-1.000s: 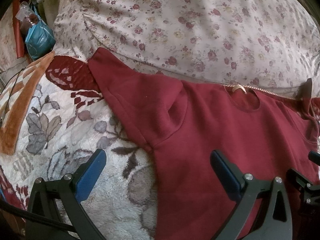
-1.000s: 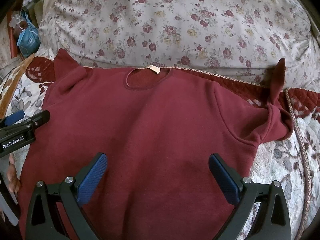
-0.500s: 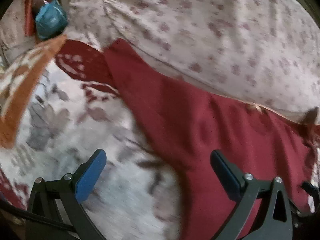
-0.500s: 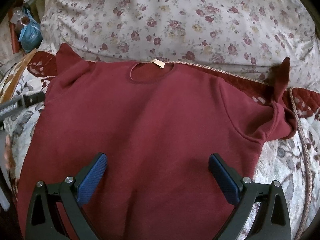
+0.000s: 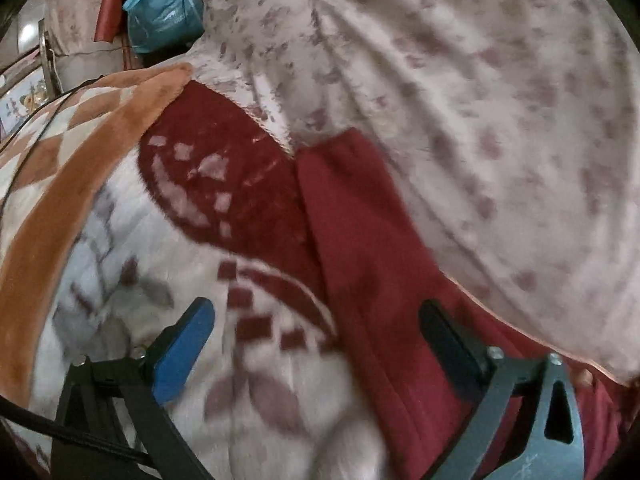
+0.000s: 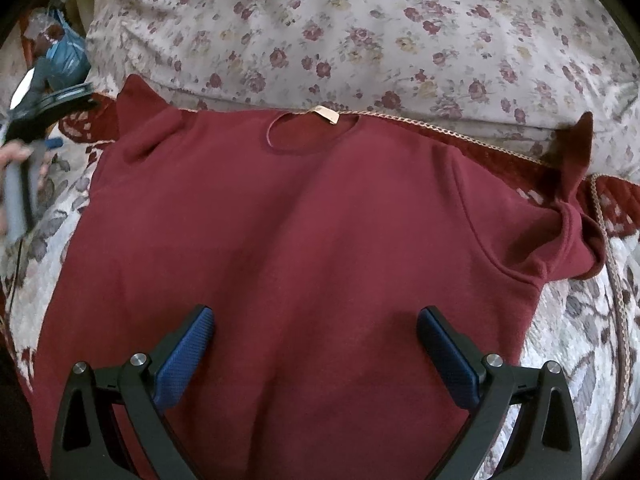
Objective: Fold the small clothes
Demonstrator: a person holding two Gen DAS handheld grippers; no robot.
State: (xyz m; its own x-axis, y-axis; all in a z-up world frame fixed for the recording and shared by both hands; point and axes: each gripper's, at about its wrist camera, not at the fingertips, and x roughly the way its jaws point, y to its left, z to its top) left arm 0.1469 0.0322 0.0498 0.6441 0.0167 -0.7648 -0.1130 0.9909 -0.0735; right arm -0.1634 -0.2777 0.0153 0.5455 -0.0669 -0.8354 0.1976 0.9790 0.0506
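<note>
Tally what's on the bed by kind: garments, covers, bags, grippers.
Garments: 1, the maroon sweatshirt
Covers: 2, the floral duvet and the patterned blanket
Bags: 1, the blue bag
Grippers: 2, the left gripper and the right gripper, both open
Total: 6

- Left gripper (image 5: pixel 316 344): fingers spread wide, just closing slightly, nothing between them, tilted downward.
- Right gripper (image 6: pixel 316 350): fingers wide apart, empty, angled downward.

Dark red sweater (image 6: pixel 300 240) — rose-printed cream pillow (image 6: pixel 360 32) — grey-leafed white blanket (image 5: pixel 132 280).
</note>
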